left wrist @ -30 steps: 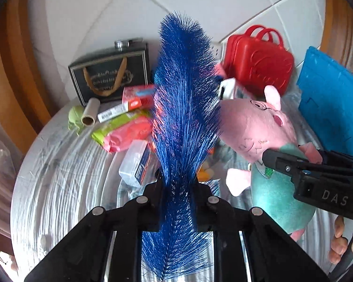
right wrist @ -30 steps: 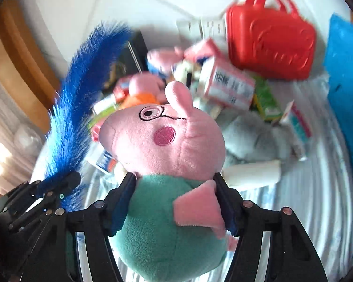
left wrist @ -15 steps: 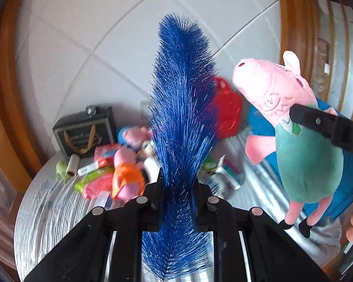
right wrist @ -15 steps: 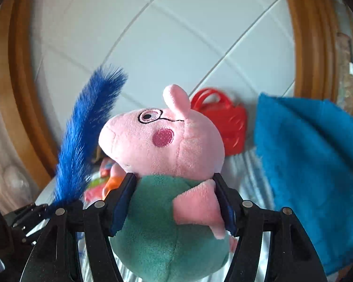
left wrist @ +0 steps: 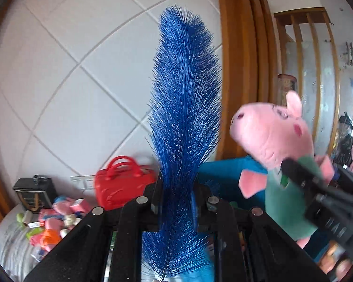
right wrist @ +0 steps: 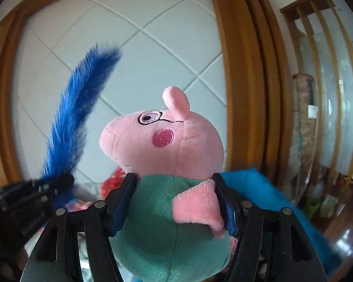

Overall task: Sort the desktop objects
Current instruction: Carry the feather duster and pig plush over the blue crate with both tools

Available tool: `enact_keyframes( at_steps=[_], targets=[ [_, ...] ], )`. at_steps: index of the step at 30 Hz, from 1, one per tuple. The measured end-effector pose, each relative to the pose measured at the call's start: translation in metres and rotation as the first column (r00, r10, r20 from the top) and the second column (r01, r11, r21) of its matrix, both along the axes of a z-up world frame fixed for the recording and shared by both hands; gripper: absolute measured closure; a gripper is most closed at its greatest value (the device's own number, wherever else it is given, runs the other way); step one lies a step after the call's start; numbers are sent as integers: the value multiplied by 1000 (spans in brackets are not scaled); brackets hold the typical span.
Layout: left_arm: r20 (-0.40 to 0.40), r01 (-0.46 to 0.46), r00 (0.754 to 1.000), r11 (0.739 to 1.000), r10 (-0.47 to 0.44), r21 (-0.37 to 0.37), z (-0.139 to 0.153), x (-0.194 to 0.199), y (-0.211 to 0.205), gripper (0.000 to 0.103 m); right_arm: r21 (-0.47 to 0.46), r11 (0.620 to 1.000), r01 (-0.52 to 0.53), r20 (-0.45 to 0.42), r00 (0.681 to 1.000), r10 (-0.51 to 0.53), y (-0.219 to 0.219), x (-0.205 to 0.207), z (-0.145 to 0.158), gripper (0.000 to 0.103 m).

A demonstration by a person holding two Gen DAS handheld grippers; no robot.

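Lying at lower left of the left view, clutter (left wrist: 51,221) is crowding the tabletop (left wrist: 9,246). At centre, the left tool (left wrist: 176,199) is pinching an upright feather (left wrist: 186,108). At right, the right tool (right wrist: 176,202) is squeezing the pig (right wrist: 167,164), held aloft.

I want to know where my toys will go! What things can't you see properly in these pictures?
- Feather: its quill end is cut off by the bottom edge, left wrist view.
- Pig plush: its legs are hidden behind the right gripper, right wrist view.
- Small toys on the table: too small and blurry to name, left wrist view.
- Where things get sorted: no bin shows.
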State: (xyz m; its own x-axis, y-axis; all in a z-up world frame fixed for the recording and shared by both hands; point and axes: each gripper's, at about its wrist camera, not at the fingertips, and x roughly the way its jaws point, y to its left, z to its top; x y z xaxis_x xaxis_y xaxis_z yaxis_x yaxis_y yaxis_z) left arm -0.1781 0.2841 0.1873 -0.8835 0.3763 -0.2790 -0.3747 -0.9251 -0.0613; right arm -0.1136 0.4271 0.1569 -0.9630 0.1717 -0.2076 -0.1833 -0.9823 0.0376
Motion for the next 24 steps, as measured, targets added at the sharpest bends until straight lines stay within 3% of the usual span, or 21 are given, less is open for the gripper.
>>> enact_keyframes(
  at_steps=[7, 14, 20, 22, 24],
  targets=[
    [94, 60, 994, 998, -61, 4, -2, -11, 107, 86, -3, 999, 52, 46, 998, -52, 100, 8, 9, 38],
    [168, 42, 985, 998, -34, -43, -36, -25, 150, 86, -18, 997, 71, 120, 990, -68, 142, 1, -14, 38],
    [193, -6, 981, 995, 25, -97, -57, -33, 165, 68, -47, 997, 64, 166, 985, -56, 162, -23, -37, 38],
    [183, -29, 982, 994, 48, -107, -58, -31, 165, 53, -45, 997, 64, 170, 984, -55, 165, -28, -42, 38],
    [176, -47, 982, 992, 66, -113, -59, -31, 163, 48, -42, 997, 60, 166, 985, -52, 168, -32, -46, 38]
  ],
)
